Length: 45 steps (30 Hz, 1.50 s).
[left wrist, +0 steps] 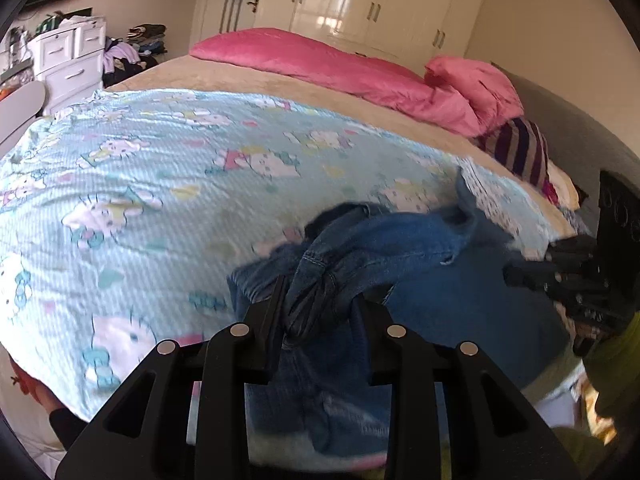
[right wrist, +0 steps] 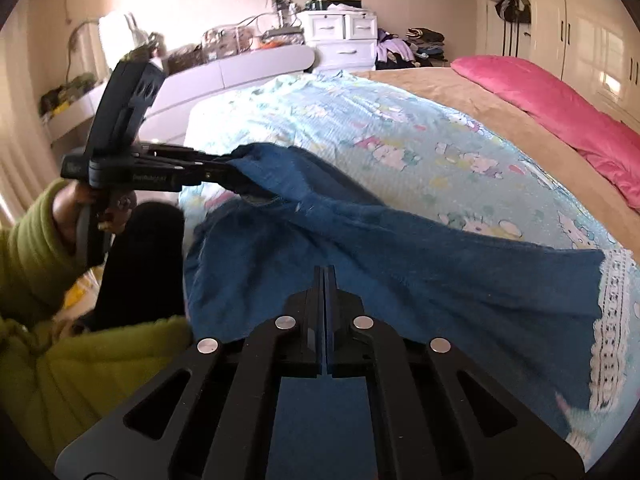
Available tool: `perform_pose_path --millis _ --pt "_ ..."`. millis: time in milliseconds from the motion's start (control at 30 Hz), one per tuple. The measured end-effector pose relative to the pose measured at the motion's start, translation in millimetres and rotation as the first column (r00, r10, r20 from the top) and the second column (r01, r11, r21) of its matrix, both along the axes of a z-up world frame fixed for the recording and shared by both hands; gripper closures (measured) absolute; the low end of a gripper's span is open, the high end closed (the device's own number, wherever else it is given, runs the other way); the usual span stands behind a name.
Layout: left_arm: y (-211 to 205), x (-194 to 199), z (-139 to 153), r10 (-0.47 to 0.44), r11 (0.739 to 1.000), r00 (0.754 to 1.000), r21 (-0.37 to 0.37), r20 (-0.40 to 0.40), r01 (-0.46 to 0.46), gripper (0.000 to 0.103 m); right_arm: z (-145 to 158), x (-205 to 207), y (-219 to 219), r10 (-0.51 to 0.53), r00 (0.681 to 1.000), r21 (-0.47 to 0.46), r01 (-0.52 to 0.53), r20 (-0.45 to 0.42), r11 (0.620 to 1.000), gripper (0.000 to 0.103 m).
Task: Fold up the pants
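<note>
Blue denim pants (left wrist: 400, 248) (right wrist: 400, 264) lie at the near edge of a bed, over a light-blue cartoon-print sheet (left wrist: 160, 168) (right wrist: 380, 128). My left gripper (left wrist: 320, 300) is shut on a bunched fold of the pants, seam and hem pinched between its fingers; it also shows in the right wrist view (right wrist: 228, 172), holding the cloth lifted. My right gripper (right wrist: 325, 280) is shut on a thin edge of the pants; it shows at the right edge of the left wrist view (left wrist: 516, 274). A lace-trimmed leg end (right wrist: 608, 320) reaches right.
A pink quilt (left wrist: 340, 64) (right wrist: 560, 108) and a striped pillow (left wrist: 520, 148) lie at the far side of the bed on a tan cover (left wrist: 240, 76). White drawers (right wrist: 340, 36), piled clothes and wardrobes (left wrist: 380, 4) stand beyond. A green-sleeved arm (right wrist: 32, 256) is at left.
</note>
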<state>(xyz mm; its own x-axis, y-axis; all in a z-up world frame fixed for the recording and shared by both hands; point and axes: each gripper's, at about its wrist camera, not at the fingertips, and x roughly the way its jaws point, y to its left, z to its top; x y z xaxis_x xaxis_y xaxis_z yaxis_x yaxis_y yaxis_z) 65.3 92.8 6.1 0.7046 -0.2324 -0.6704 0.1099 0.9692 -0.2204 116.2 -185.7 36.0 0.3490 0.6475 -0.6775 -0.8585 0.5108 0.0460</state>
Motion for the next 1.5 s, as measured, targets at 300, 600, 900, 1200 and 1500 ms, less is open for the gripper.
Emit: perform_pose_path --millis 300,600,900,1200,1500 --pt "-10 -26 -7 -0.022 1.000 1.000 0.006 -0.010 0.022 0.075 3 -8 39 0.229 0.911 -0.355 -0.100 0.343 0.930 0.034" --pt "-6 -30 -8 -0.006 1.000 1.000 0.008 -0.008 0.006 0.075 -16 -2 48 0.260 0.954 -0.379 -0.188 0.148 0.906 0.102" --pt "-4 -37 -14 -0.021 1.000 0.999 0.015 -0.032 0.022 0.071 -35 -65 33 0.276 0.961 -0.244 -0.270 -0.008 0.932 0.101" --pt "2 -49 -20 0.024 0.998 0.996 0.056 -0.085 -0.020 0.047 -44 -62 24 0.222 0.962 -0.101 -0.239 -0.157 0.966 0.082" --pt "8 -62 2 0.063 0.996 0.998 0.065 -0.030 -0.061 0.020 -2 -34 -1 0.073 0.994 0.051 -0.069 -0.078 0.996 0.065"
